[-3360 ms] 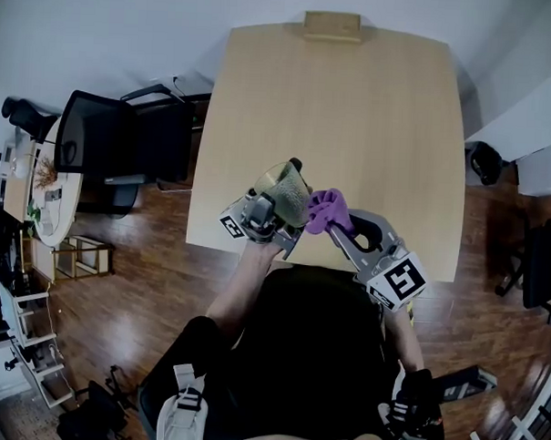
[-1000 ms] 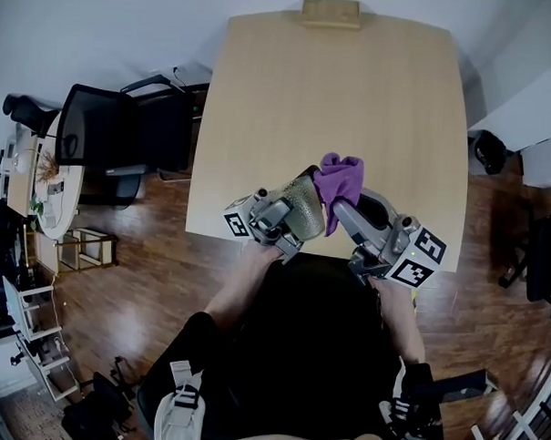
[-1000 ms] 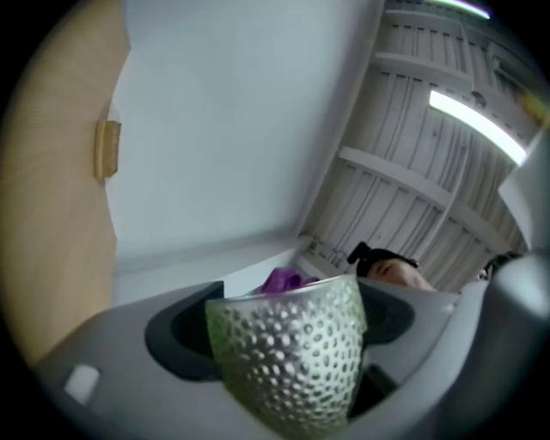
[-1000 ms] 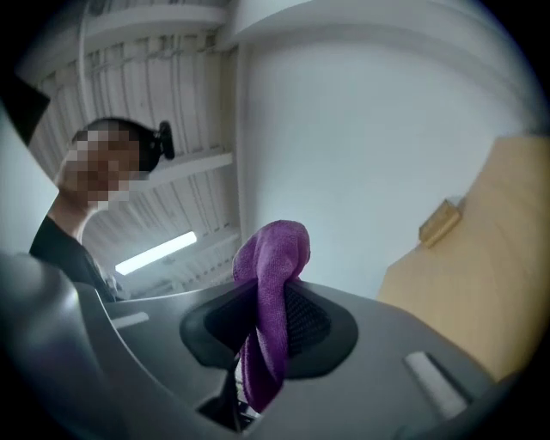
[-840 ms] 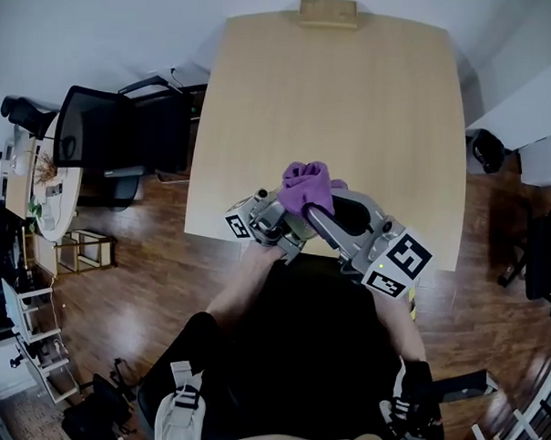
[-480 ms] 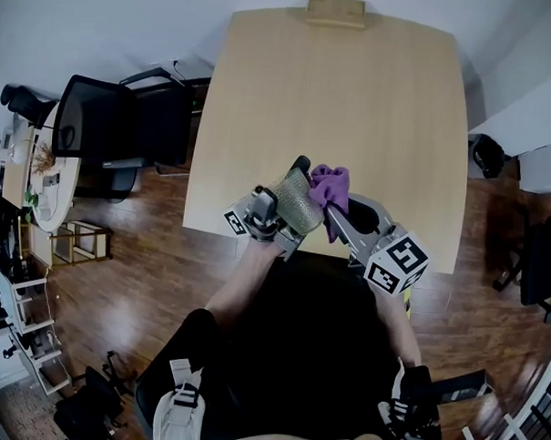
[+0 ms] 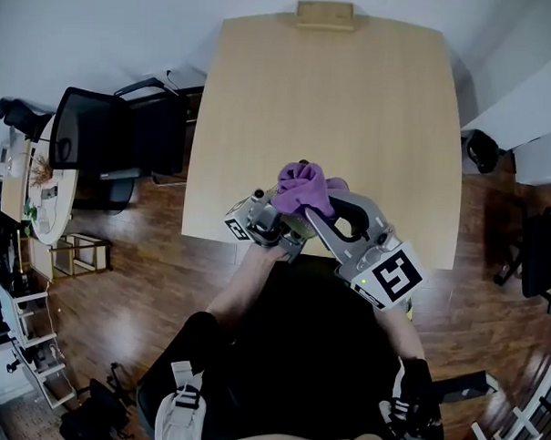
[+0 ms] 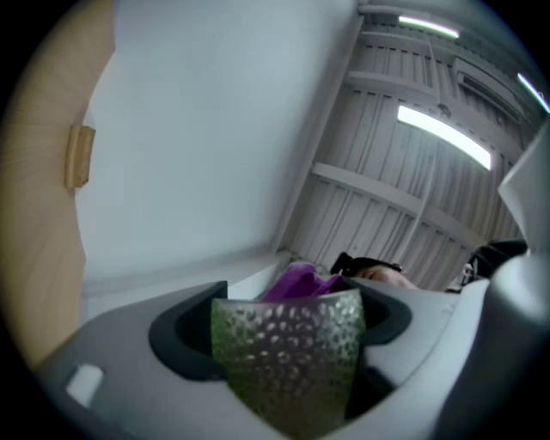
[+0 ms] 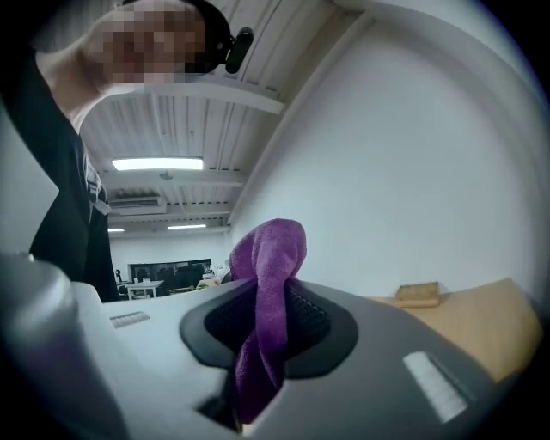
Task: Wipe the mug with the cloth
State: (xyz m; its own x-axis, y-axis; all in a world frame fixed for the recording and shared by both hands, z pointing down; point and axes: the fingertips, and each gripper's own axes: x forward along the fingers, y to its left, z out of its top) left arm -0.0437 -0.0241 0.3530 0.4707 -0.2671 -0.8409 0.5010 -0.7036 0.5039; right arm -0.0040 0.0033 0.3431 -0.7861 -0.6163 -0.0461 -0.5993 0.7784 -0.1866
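The green speckled mug [image 8: 287, 354] sits between the jaws of my left gripper [image 8: 289, 344], which is shut on it and tilted upward. In the head view, the left gripper [image 7: 274, 220] is at the table's near edge, and the mug is almost hidden under the purple cloth [image 7: 304, 187]. My right gripper [image 7: 316, 211] comes in from the lower right, shut on the cloth and holding it on top of the mug. In the right gripper view, the cloth [image 9: 266, 296] is pinched between the jaws and bunches above them. From the left gripper view, the cloth [image 8: 301, 281] peeks over the mug's far rim.
The light wooden table [image 7: 335, 108] stretches away from me, with a small wooden block [image 7: 325, 13] at its far edge. A black office chair [image 7: 110, 136] stands to the left of the table. My lap is right below the grippers.
Half a second ago the cloth was beside the mug's right side and the mug showed. The right gripper has rolled and swept the cloth left, over the mug. The left gripper has barely moved.
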